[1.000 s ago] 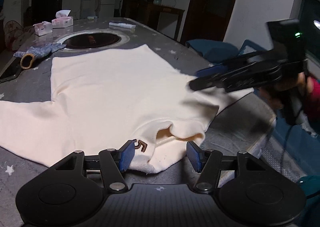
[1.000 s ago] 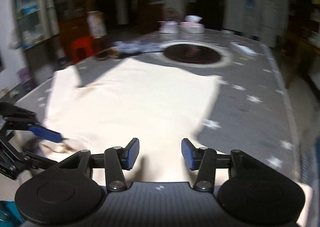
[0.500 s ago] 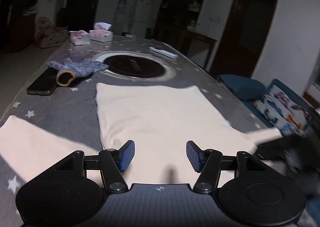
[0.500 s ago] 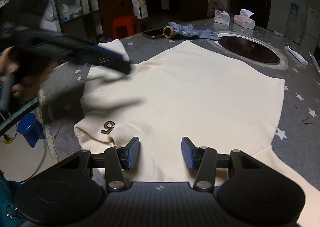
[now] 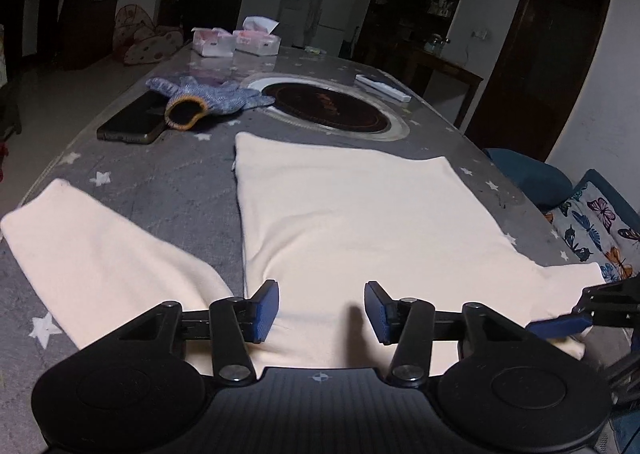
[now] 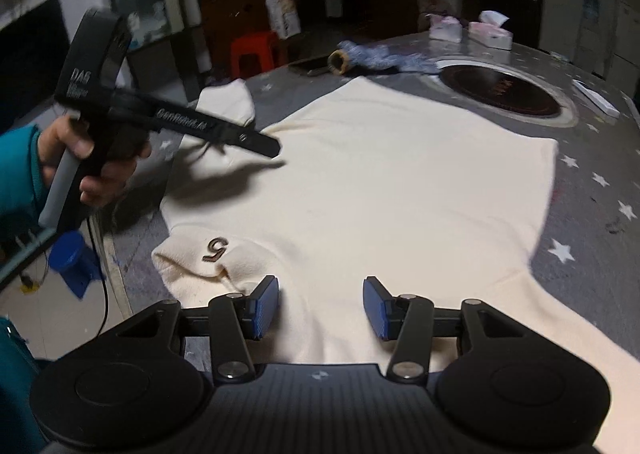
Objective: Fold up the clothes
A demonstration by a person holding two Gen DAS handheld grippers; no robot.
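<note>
A cream sweater (image 5: 360, 213) lies flat on the grey star-patterned table (image 5: 160, 181), with one sleeve (image 5: 100, 254) spread to the left. Its collar with a brown "5" emblem (image 6: 216, 248) faces the near table edge. My left gripper (image 5: 322, 312) hovers low over the sweater's shoulder area. Its jaws are closing, and no cloth is pinched between the pads. In the right wrist view a hand in a teal sleeve holds the left gripper (image 6: 270, 145) above the far shoulder. My right gripper (image 6: 320, 308) stands open just right of the collar, over the cloth.
At the table's far end lie a dark phone (image 5: 132, 121), a blue knitted glove (image 5: 204, 101), two tissue boxes (image 5: 236, 41), a white remote (image 5: 382, 87) and a round inset hotplate (image 5: 332, 109). Cushions (image 5: 592, 225) sit past the right edge. A red stool (image 6: 256, 53) stands beyond the table.
The left gripper swung away from the collar and now sits over the sweater's left shoulder and sleeve, with its jaws slightly narrower. The right gripper's view shifted and settled beside the collar.
</note>
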